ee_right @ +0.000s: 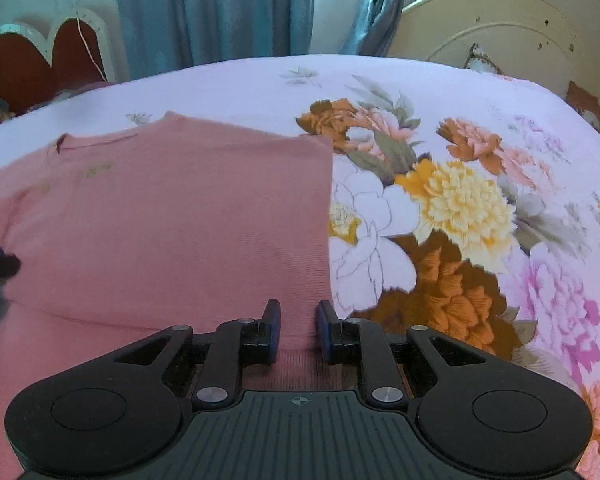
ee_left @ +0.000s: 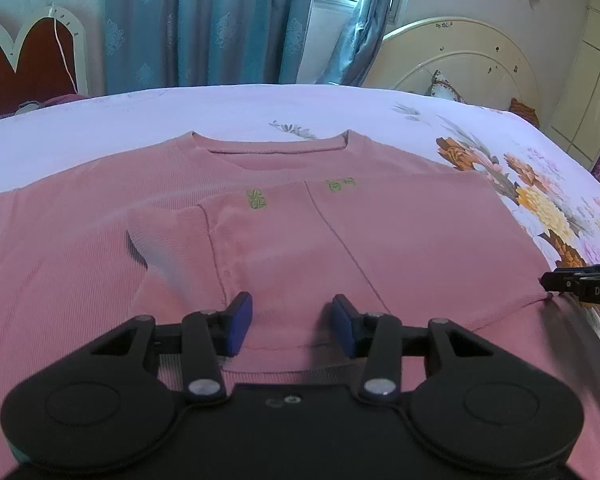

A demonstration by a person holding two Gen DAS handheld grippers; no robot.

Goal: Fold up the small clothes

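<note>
Lying under both grippers' parted fingers [ee_left: 240, 326]: shirt [ee_left: 400, 236] (pink).

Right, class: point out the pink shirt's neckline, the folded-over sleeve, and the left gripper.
neckline [ee_left: 274, 151], left wrist view, on the collar band.
folded-over sleeve [ee_left: 156, 232], left wrist view, near its cuff.
left gripper [ee_left: 292, 326], left wrist view, midway between fingertips.

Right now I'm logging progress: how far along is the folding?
Done: the pink shirt's right side is folded over its front, sleeve tucked in, on the bed. In hand: nothing; the left claw and right claw are open over the hem. Left: the spread-out left side, then the final fold.
</note>
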